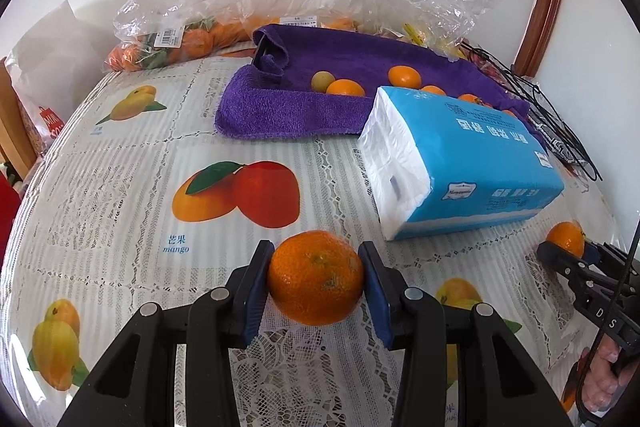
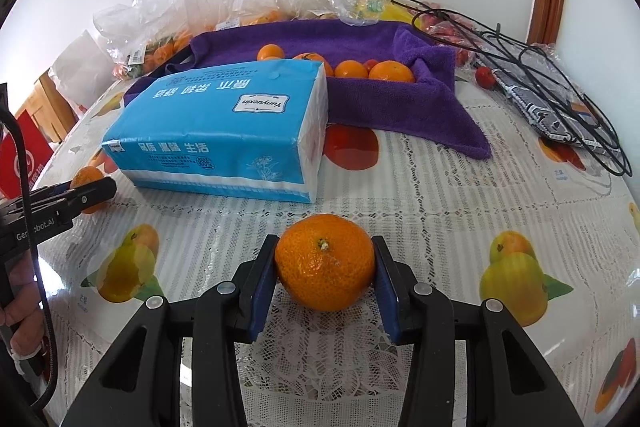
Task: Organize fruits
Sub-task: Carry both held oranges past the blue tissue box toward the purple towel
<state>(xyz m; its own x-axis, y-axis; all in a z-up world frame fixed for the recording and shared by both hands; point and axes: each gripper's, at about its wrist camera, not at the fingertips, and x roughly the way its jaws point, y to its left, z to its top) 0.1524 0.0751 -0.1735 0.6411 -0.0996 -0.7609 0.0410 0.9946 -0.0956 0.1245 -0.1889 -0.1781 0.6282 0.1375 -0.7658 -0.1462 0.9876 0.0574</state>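
My left gripper [image 1: 316,277] is shut on an orange mandarin [image 1: 316,277], held just above the tablecloth. My right gripper [image 2: 325,263] is shut on a second mandarin [image 2: 325,263], also low over the cloth. Each gripper shows in the other's view: the right one at the right edge [image 1: 560,251] with its mandarin [image 1: 566,237], the left one at the left edge [image 2: 94,189] with its mandarin [image 2: 86,177]. A purple towel [image 1: 280,107] at the back holds several mandarins [image 1: 404,75]; it also shows in the right wrist view [image 2: 400,107].
A blue tissue pack [image 1: 464,163] lies between the grippers and the towel, also in the right wrist view [image 2: 224,131]. Clear plastic bags of fruit [image 1: 176,43] stand at the back by the wall. Black cables and a patterned pouch [image 2: 552,107] lie at the right.
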